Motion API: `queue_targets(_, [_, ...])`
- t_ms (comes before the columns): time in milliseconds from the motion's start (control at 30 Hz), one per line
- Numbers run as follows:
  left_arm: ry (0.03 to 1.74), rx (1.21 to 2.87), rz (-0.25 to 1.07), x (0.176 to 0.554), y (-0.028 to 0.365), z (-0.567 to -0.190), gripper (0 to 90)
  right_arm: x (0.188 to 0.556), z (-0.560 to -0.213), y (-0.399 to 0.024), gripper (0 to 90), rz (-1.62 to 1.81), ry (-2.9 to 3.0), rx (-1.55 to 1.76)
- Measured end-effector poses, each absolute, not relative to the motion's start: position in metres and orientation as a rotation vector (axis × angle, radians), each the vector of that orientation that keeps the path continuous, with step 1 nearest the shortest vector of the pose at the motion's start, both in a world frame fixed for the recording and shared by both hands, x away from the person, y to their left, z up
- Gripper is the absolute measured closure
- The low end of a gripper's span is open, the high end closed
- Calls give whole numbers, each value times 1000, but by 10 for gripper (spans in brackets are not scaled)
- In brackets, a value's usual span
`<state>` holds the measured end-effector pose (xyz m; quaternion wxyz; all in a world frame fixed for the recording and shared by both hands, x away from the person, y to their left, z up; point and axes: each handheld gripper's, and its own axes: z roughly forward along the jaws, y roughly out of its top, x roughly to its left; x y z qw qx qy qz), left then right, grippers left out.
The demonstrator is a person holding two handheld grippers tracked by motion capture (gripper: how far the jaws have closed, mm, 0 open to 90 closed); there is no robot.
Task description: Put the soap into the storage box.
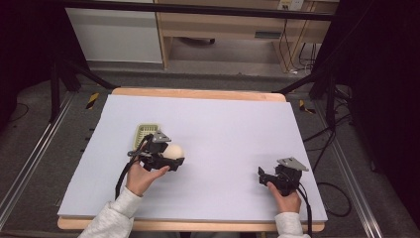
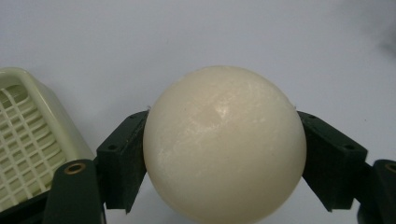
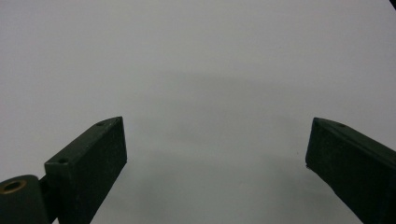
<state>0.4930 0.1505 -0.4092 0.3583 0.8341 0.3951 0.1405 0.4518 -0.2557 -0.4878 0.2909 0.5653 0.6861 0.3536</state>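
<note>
The table was the largest thing, covered with a pale sheet and bare almost everywhere. On it, at about nine o'clock from the middle, stood a small pale green basket with a grid bottom (in the left gripper view it appeared at the left edge, just beside the jaw).

Next came the two tools. The left gripper was closed on a cream ball; both pads pressed on the sides of the ball, one on each side, so the grip looked firm. The ball was just beside the basket, at about four o'clock from it, and whether it hung a little over the sheet or touched it I could not tell. The right gripper rested at about four o'clock on the table, well apart from the rest, with its jaws wide and nothing between them.

I judged that the picking was done and the placing was left: the ball was not yet in the basket.
</note>
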Motion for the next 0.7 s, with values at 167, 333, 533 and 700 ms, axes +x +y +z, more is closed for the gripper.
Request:
queue_targets(167, [1030,2150,379,500,156,-407,237,452,-488,-255,57,948,1828,1515])
queue_targets(333, [1046,2131,384,505,159,-405,237,452,-488,-256,57,950,1828,1516])
queue_targets(533, [1061,2115,391,510,166,-402,237,452,-488,-256,57,949,1827,1513])
queue_targets(700, [1069,2103,400,516,171,-398,237,452,-488,-256,57,950,1830,1517])
